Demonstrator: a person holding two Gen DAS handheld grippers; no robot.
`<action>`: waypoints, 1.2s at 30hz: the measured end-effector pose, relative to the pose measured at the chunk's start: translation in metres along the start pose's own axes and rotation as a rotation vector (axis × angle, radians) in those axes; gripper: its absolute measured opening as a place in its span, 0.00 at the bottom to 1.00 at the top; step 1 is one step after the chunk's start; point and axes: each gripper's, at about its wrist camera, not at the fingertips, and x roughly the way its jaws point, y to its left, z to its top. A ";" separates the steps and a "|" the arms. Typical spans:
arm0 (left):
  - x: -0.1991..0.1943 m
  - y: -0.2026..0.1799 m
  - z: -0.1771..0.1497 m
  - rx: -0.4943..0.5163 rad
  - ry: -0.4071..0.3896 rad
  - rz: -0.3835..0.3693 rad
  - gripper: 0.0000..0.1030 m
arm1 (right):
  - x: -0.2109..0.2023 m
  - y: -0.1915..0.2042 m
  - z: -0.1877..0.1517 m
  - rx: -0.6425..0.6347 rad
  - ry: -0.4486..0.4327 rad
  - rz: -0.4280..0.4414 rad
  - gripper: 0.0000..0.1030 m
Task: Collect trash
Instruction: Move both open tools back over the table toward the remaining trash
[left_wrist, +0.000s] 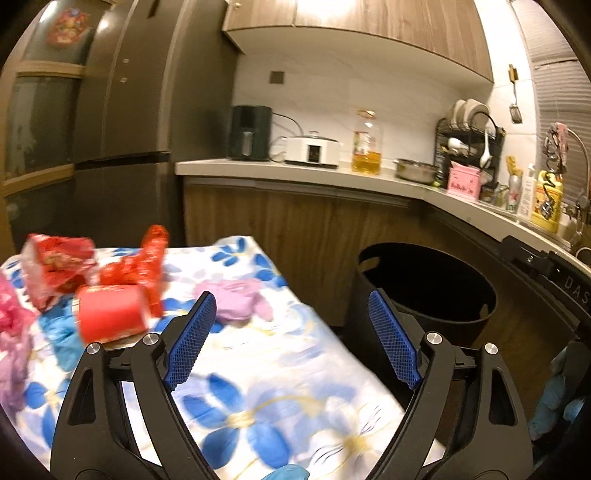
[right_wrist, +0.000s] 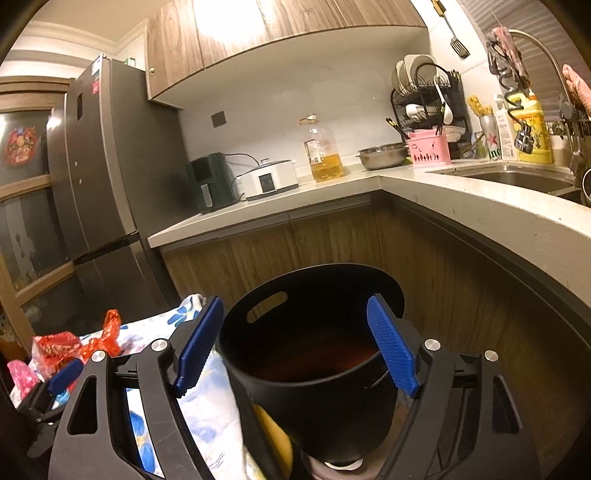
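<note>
both hand-held grippers (left_wrist: 291, 339) (right_wrist: 295, 343) gape empty; bin (right_wrist: 314, 354) bottom dark, wrappers (left_wrist: 59, 269) blurred.

Right gripper (right_wrist: 295, 343) open above the black bin

Its blue-padded jaws stand wide with nothing between them, framing the black bin (right_wrist: 314, 402), which has a handle slot in its rim and sits beside a table under a blue-flowered cloth (right_wrist: 207, 417). Red wrappers (right_wrist: 55, 350) lie on the cloth at left, near the left gripper (right_wrist: 55, 380). Behind are a grey fridge (right_wrist: 107, 177) and an oil bottle (right_wrist: 321, 151) on the counter (right_wrist: 461, 206).
</note>
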 end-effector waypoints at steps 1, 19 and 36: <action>-0.006 0.005 -0.001 -0.009 -0.005 0.012 0.81 | -0.003 0.003 -0.001 -0.002 0.001 0.003 0.76; -0.090 0.108 -0.035 -0.054 -0.056 0.326 0.80 | -0.038 0.070 -0.041 -0.028 0.057 0.173 0.76; -0.095 0.215 -0.058 -0.193 0.092 0.472 0.77 | -0.030 0.147 -0.069 -0.100 0.115 0.288 0.76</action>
